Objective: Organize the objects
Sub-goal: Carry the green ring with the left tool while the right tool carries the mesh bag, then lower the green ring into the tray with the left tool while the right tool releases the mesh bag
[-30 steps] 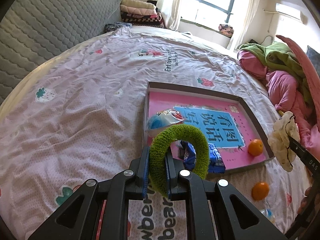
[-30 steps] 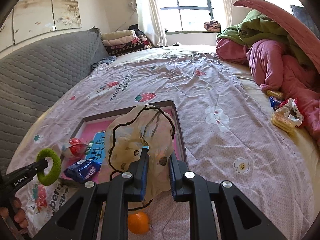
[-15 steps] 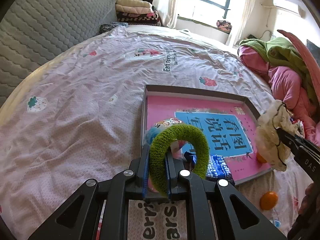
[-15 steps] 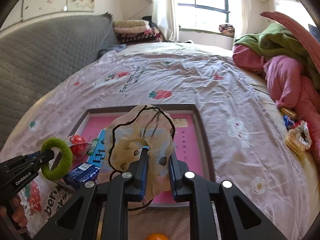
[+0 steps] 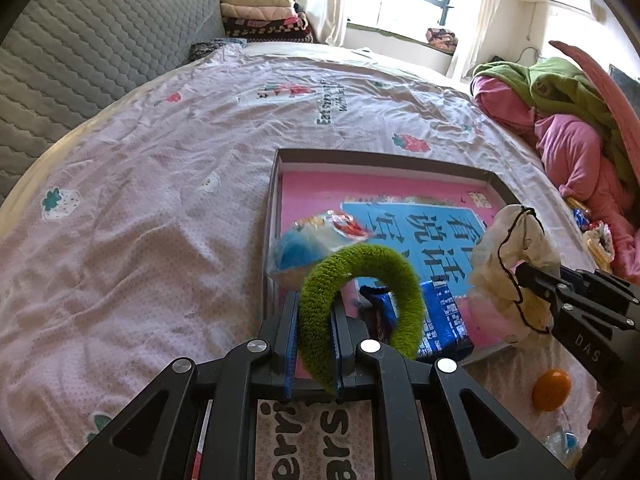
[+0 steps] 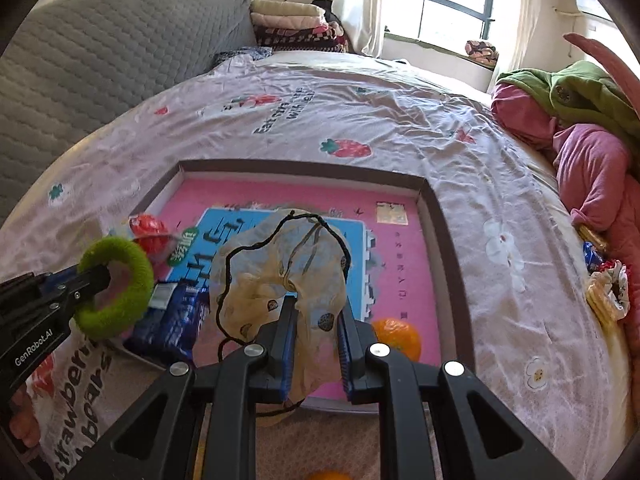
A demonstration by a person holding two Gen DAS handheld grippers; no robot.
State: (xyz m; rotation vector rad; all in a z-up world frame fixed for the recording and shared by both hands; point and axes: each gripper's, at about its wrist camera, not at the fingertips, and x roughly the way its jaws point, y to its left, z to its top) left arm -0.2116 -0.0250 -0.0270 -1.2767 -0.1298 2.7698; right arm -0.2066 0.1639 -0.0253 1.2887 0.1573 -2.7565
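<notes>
While both hover over the tray (image 6: 434, 216) | my left gripper (image 5: 314, 318) clamps green scrunchie (image 5: 360, 268) | my right gripper (image 6: 316, 320) pinches beige scrunchie (image 6: 280, 264)

Ahead of both grippers, a wide bed (image 5: 168, 168) under a pale pink sheet printed with strawberries and lettering, bounded on the left by a grey quilted headboard (image 6: 92, 64). Farther ahead, a bright window (image 6: 440, 8) with white curtains (image 5: 320, 4) (daylight pouring in), and folded blankets (image 5: 260, 16) stacked near its left side. To the right, heaped pink and green bedding (image 6: 580, 120).
</notes>
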